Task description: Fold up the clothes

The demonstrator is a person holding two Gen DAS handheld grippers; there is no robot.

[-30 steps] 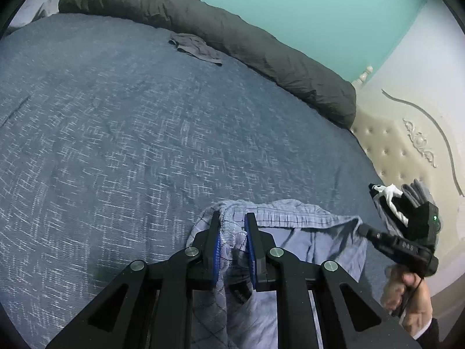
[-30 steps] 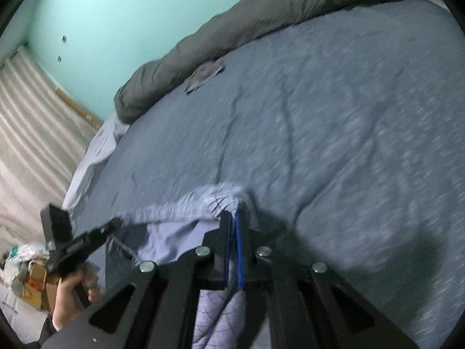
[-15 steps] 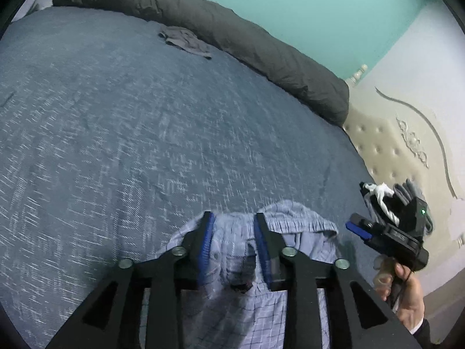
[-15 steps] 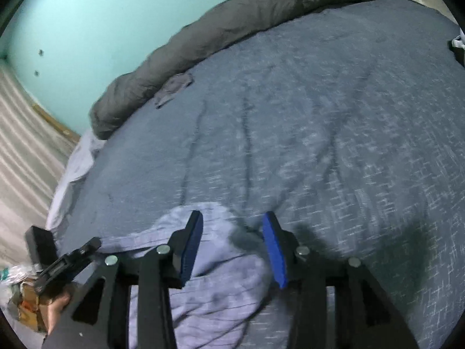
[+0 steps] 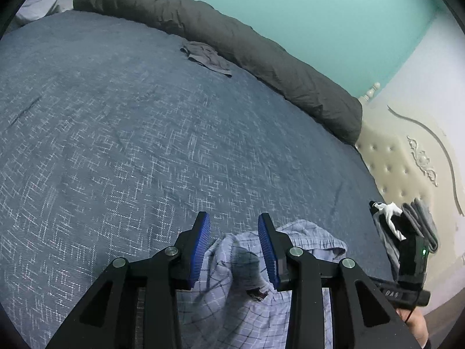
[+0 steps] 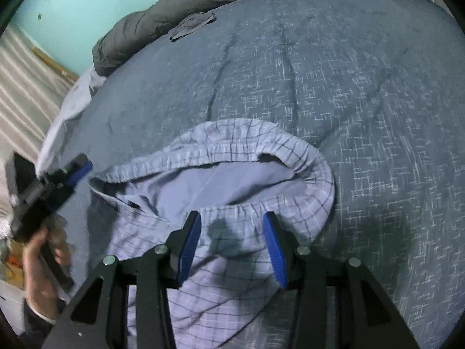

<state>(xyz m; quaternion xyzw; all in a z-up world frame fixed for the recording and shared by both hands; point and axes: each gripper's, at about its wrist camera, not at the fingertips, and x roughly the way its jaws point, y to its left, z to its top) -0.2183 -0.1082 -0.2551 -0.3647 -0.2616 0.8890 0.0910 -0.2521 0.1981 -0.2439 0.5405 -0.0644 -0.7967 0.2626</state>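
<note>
Light-blue checked shorts (image 6: 232,174) lie on the blue-grey bedspread (image 6: 348,101), the elastic waistband gaping open toward the far side. My right gripper (image 6: 232,218) hovers just over the near waistband, open, cloth below the gap and its pads clear of it. My left gripper (image 5: 234,218) is open too, over the crumpled left edge of the shorts (image 5: 229,264), gripping nothing. Each gripper shows in the other's view: the right gripper (image 5: 412,279) at the right edge, the left gripper (image 6: 46,189) at the left, held by a hand (image 6: 37,261).
A rolled dark grey duvet (image 5: 232,37) runs along the bed's far side with a small grey garment (image 5: 206,56) beside it. A pile of grey, black and white clothes (image 5: 407,221) sits by the cream tufted headboard (image 5: 392,160). A white sheet (image 6: 64,110) hangs off the left.
Both grippers were shut on the shorts' waistband and have opened and let it go. The shorts now lie spread on the bed, and the right gripper has tipped down over them.
</note>
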